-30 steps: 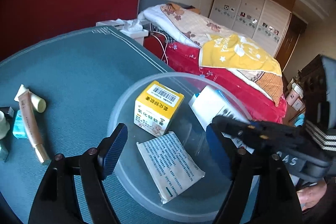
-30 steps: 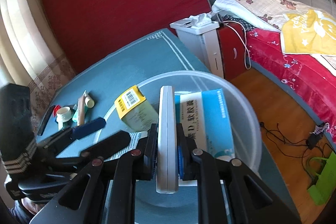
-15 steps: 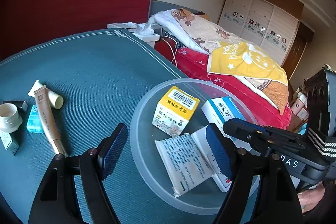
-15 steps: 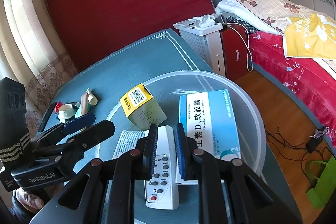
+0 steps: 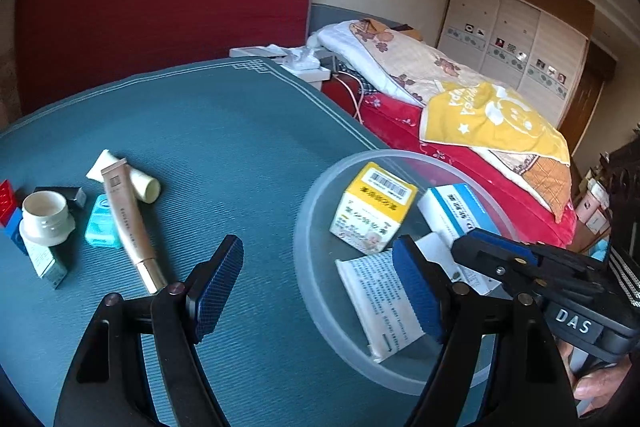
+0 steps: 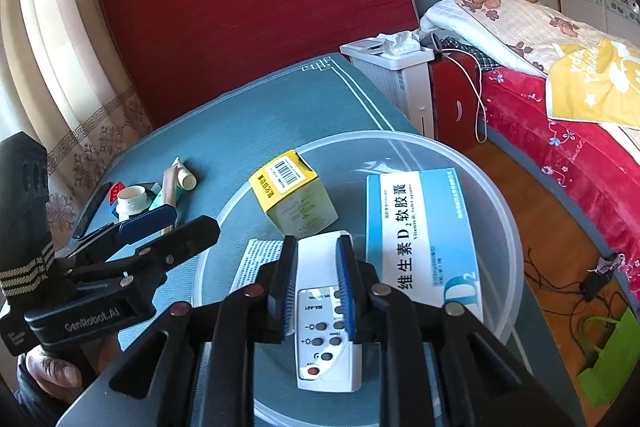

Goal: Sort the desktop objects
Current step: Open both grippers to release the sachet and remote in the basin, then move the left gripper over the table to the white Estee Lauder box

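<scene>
Left view: my left gripper point(image 5: 316, 291) stands wide and empty, the gold cosmetic tube point(image 5: 130, 227) just left of its left pad on the teal table mat point(image 5: 224, 147).

Right view: my right gripper point(image 6: 316, 287) has just been parting (narrow gap), the white remote control point(image 6: 326, 359) lying loose between and beneath in the clear round plastic tub point(image 6: 496, 203). I'd lift straight up, clear of the blue-and-white medicine box point(image 6: 416, 235) on the right.

Bright daylight, crisp shadows, sharp focus, strong fisheye bending, dark vignetted corners
</scene>
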A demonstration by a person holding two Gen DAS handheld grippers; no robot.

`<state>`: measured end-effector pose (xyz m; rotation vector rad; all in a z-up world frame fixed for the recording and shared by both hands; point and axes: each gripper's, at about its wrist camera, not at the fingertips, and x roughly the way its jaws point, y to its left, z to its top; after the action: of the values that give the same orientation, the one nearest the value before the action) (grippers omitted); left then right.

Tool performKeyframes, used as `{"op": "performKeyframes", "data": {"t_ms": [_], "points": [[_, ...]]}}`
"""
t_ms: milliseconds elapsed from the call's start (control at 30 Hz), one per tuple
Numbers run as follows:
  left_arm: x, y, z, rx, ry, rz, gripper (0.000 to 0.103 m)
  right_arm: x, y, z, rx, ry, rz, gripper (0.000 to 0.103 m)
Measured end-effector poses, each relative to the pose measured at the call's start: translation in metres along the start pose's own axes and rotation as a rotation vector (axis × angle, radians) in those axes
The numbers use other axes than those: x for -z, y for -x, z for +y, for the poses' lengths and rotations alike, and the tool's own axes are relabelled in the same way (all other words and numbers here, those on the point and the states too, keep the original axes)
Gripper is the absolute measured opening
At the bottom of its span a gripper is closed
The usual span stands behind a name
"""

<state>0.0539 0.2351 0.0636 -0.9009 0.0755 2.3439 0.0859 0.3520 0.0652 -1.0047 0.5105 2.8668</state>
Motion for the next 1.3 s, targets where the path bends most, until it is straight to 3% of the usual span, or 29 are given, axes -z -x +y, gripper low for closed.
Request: {"op": "performKeyframes", "data": {"t_ms": [100, 600, 800, 1000, 1167, 1300], "points": [[0.0, 0.002, 0.01, -0.021, 0.02, 0.001, 0.08, 0.001, 0.001, 0.004, 0.003, 0.01, -0.006, 0.035], [0.008, 0.016, 0.067, -0.141, 0.125, 0.009, 0.08, 0.003, -0.002, 0.032, -0.021, 0.054, -0.009, 0.035], [0.014, 0.024, 0.094, -0.196, 0.152, 0.014, 0.08, 0.004, -0.002, 0.047, -0.03, 0.076, -0.019, 0.048], [0.018, 0.029, 0.118, -0.257, 0.156, 0.032, 0.08, 0.003, -0.006, 0.064, -0.054, 0.1, -0.026, 0.054], [0.02, 0.032, 0.14, -0.292, 0.206, 0.044, 0.08, 0.001, -0.009, 0.083, -0.083, 0.132, -0.034, 0.055], [0.019, 0.029, 0.158, -0.324, 0.248, 0.057, 0.08, 0.001, -0.011, 0.097, -0.094, 0.166, -0.045, 0.063]]}}
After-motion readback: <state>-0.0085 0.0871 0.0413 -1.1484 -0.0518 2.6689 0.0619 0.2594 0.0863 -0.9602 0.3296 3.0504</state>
